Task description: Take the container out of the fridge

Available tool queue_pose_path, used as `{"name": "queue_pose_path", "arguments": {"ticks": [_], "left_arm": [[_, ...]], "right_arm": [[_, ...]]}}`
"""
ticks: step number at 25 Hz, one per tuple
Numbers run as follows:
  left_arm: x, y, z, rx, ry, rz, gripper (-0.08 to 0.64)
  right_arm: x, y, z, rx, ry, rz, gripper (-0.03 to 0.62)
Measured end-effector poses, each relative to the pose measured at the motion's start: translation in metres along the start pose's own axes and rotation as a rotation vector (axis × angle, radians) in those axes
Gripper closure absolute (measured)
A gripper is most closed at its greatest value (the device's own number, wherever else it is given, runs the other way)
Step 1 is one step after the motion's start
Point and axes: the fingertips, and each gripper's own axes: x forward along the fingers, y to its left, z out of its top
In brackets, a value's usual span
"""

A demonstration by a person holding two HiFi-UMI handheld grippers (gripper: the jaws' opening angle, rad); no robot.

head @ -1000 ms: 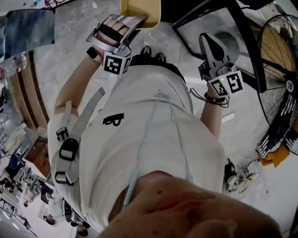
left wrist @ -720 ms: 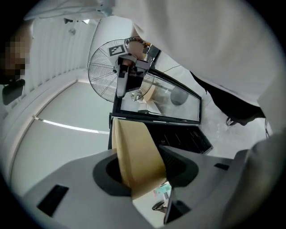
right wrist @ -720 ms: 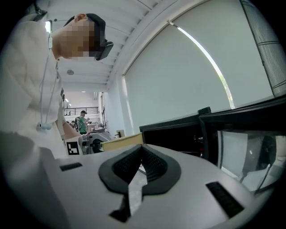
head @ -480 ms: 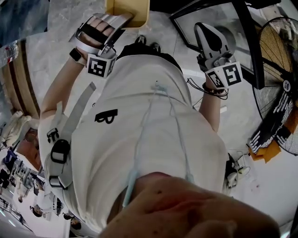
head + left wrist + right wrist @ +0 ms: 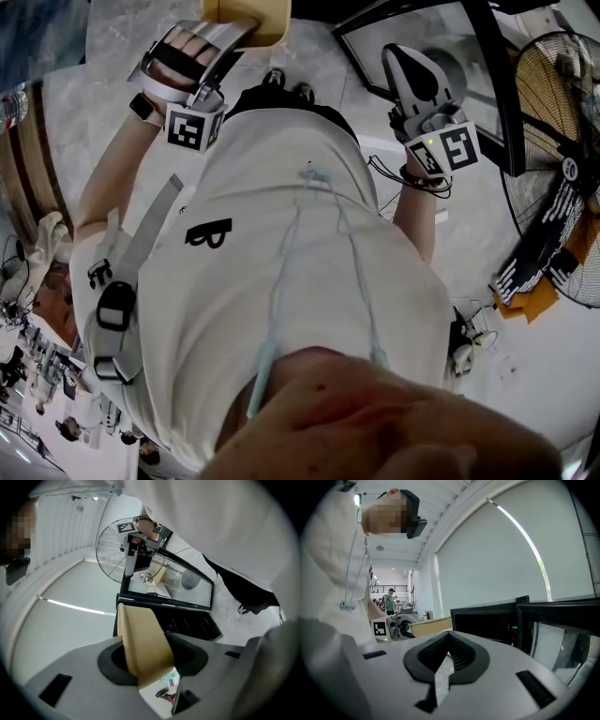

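Note:
My left gripper (image 5: 230, 33) is at the top left of the head view, shut on the rim of a tan container (image 5: 246, 21) that the top edge cuts off. In the left gripper view the container's wall (image 5: 143, 644) stands between the dark pads of that gripper (image 5: 152, 656), held in the air in front of the black fridge (image 5: 187, 625). My right gripper (image 5: 403, 58) is raised at the upper right, shut and empty. Its pads meet in the right gripper view (image 5: 449, 644), where the container (image 5: 433, 624) and the left gripper (image 5: 401, 626) show at the left.
The fridge (image 5: 487, 618) is open, with its glass door (image 5: 562, 639) swung out to the right. A large standing fan (image 5: 562, 159) is at the right, and cables lie on the pale floor. My own torso fills the middle of the head view.
In the head view the left gripper and the container have drifted left and up toward the top edge. The right gripper has shifted slightly left. Neither gripper's state has changed.

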Motion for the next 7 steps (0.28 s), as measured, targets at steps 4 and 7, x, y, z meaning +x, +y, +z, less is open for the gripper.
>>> {"name": "queue_pose_path", "arguments": {"ticks": [4,7], "left_arm": [[0.005,0.0,0.001,-0.013,-0.011,-0.005,0.376],[0.006,0.003,-0.003,-0.029,-0.011,-0.015,0.376]], "right_arm": [[-0.005,-0.005,0.0,0.015,-0.001,-0.013,0.578],[-0.003,-0.009,0.01,0.009,-0.005,-0.018,0.578]]}}
